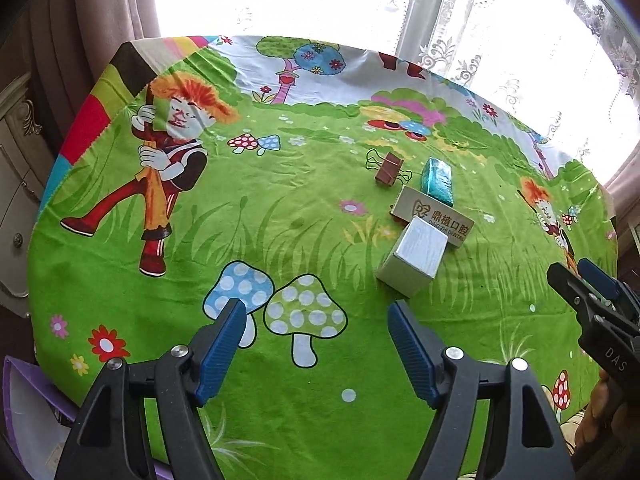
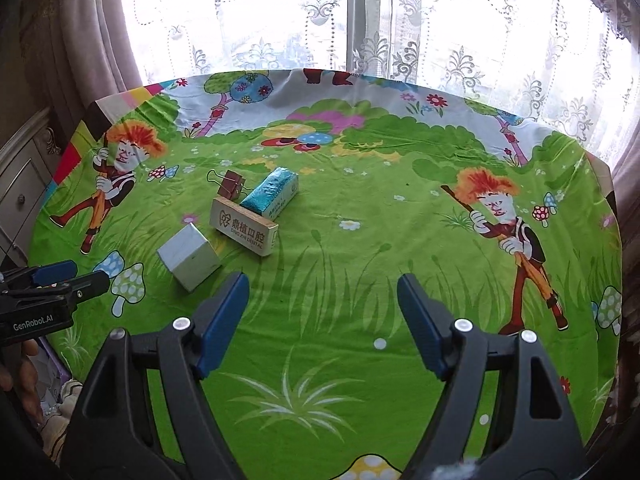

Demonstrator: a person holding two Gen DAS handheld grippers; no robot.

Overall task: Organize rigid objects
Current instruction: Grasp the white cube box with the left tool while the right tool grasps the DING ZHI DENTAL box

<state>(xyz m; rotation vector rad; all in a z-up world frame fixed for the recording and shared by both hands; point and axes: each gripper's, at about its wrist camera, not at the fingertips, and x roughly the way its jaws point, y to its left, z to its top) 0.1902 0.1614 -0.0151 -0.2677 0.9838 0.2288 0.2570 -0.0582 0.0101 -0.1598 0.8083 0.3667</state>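
Both claws empty w/ jaws apart: left claw (image 1: 318, 322), right claw (image 2: 323, 294), hovering above the counter (image 2: 360, 264). Landmark = tan dental box (image 2: 245, 227). White box (image 2: 188, 257) sits just near-left of it, teal pack (image 2: 271, 192) leans against its far side, brown binder clip (image 2: 231, 184) just beyond, far-left. Probably the pick step is next: white box is nearest. Approach square to its flat faces, don't nudge the tan box, close only once the pads straddle it.
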